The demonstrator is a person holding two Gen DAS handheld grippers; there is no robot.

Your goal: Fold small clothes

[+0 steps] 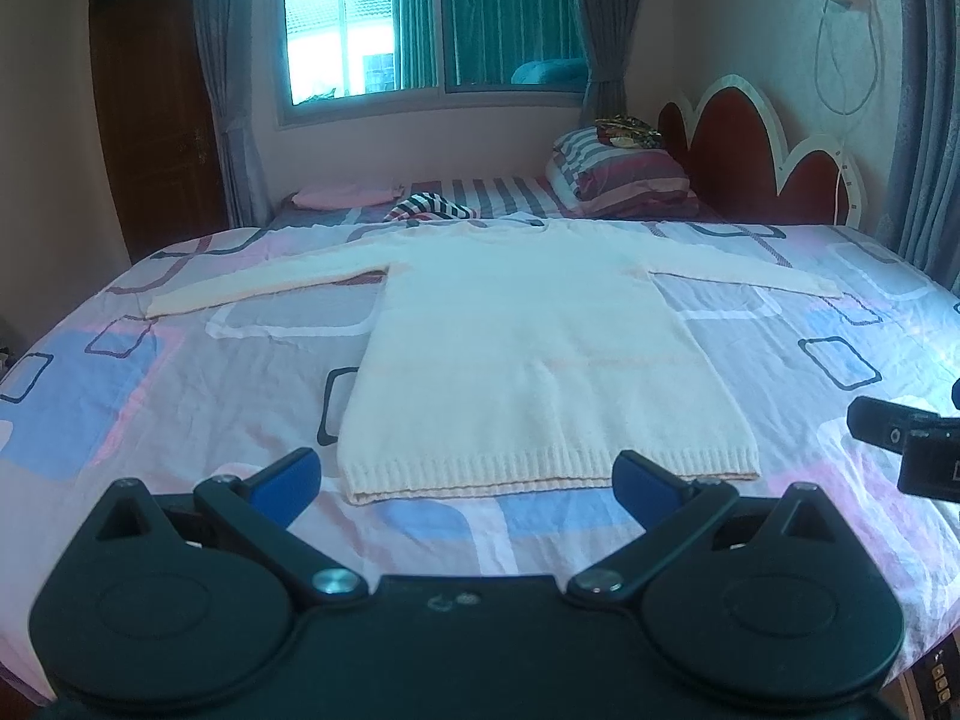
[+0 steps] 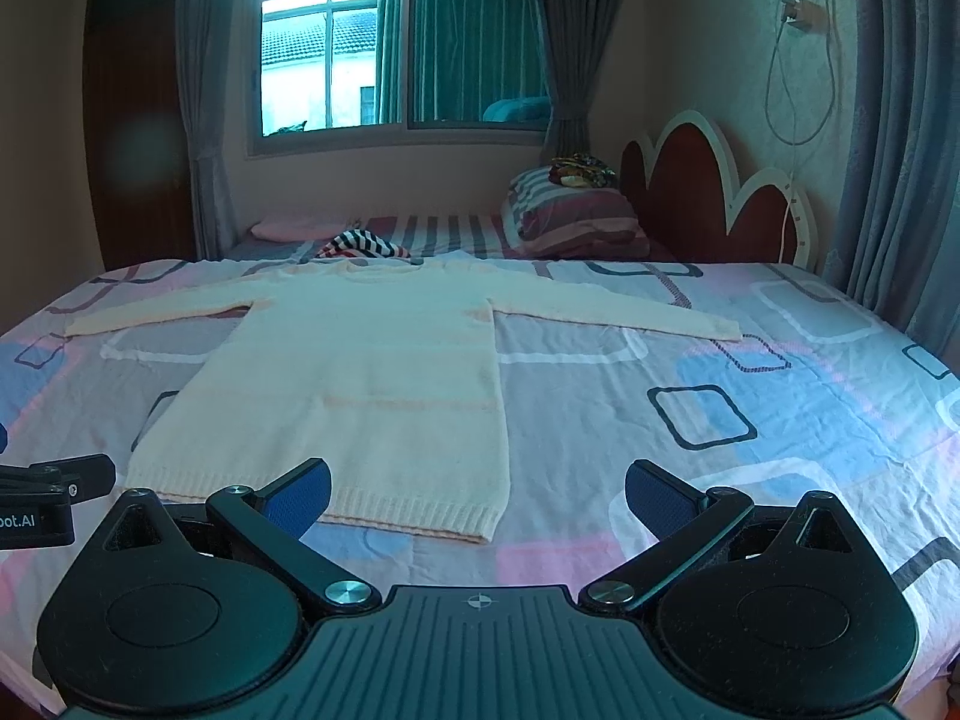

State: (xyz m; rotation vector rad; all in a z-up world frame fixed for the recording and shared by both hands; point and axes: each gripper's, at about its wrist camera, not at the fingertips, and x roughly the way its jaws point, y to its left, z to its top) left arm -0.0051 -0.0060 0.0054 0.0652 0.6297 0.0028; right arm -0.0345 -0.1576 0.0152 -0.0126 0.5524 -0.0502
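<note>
Cream knitted long-sleeved sweater (image 1: 528, 348) lies flat on a bedsheet patterned with pink, blue and grey rounded squares (image 1: 180, 396), both sleeves spread outward, ribbed hem nearest the cameras. Left gripper (image 1: 468, 483), black with blue finger pads, is held just short of the hem, fingers spread wide, nothing held. Right gripper (image 2: 478, 495) likewise gapes wide and empty, its left pad over the hem's right portion; contact cannot be determined. Striped pillows (image 1: 618, 171) sit by a red scalloped headboard (image 1: 744, 150).
</note>
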